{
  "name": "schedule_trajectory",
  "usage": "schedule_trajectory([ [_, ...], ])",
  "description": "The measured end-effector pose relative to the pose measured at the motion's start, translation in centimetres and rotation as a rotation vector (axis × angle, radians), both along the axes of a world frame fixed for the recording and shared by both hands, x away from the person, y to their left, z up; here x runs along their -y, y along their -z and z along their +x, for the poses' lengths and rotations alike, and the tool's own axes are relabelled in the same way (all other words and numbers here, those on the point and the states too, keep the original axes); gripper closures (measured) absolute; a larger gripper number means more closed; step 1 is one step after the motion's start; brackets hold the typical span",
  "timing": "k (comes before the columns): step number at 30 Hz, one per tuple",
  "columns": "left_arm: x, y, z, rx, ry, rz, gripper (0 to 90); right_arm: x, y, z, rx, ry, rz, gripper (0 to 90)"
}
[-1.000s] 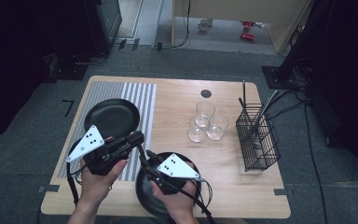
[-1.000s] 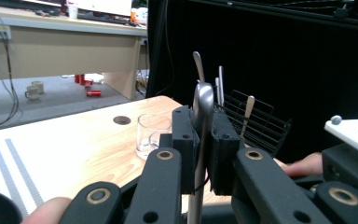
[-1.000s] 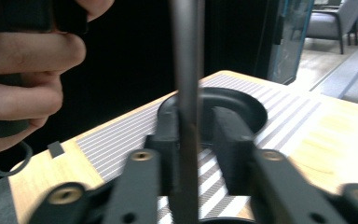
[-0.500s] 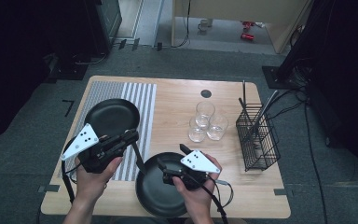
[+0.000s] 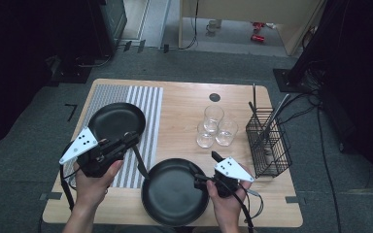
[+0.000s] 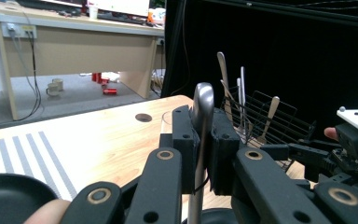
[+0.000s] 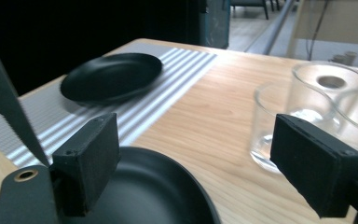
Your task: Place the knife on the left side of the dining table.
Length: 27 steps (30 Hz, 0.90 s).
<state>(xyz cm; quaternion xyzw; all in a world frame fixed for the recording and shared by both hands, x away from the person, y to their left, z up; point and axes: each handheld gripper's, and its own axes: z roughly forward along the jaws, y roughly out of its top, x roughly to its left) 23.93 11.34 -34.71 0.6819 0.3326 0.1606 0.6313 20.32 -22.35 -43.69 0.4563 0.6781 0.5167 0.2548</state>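
My left gripper (image 5: pixel 128 141) (image 6: pixel 201 140) is shut on a grey metal knife (image 6: pixel 203 105), which stands upright between its pads. Its blade (image 5: pixel 140 162) (image 7: pixel 2 102) reaches down to the rim of the near black plate (image 5: pixel 175 194) (image 7: pixel 158 191). Over that plate's right rim my right gripper (image 5: pixel 205 167) (image 7: pixel 200 158) stands open; its jaws have just been opening and nothing is between the pads. A second black plate (image 5: pixel 116 119) (image 7: pixel 112 74) lies on the striped mat (image 5: pixel 150 102).
Three clear glasses (image 5: pixel 213 126) (image 7: pixel 279 126) stand mid-table, just beyond my right gripper. A black wire basket (image 5: pixel 267 141) (image 6: pixel 279 121) with several utensils stands at the right edge. A round hole (image 5: pixel 214 97) marks the far side of the wooden table.
My right gripper has moved right, from the near plate's left side to its right rim, and its jaws have opened. The left gripper has kept its grip and hardly moved.
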Motion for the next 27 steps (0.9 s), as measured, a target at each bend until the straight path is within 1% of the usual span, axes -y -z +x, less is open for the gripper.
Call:
schedule_trajectory([
  [4, -0.5, 0.0, 0.1, 0.002, -0.014, -0.004, 85.0, 1.5, 1.0, 0.0, -0.021, 0.037, -0.021, 16.4],
  [10, -1.1, 0.0, 0.3, 0.003, -0.037, -0.004, 85.0, 3.9, 2.9, -0.2, -0.063, 0.106, -0.059, 16.9],
  [15, -1.6, 0.0, 0.5, 0.004, -0.056, 0.0, 85.0, 5.5, 4.5, -0.3, -0.099, 0.139, -0.091, 17.0],
  [22, -2.1, 0.1, 0.6, 0.003, -0.084, 0.002, 85.0, 7.2, 6.4, -0.4, -0.149, 0.187, -0.102, 17.1],
  [27, -2.4, 0.2, 0.7, 0.005, -0.095, 0.004, 85.0, 8.2, 7.4, -0.6, -0.173, 0.21, -0.109, 17.3],
])
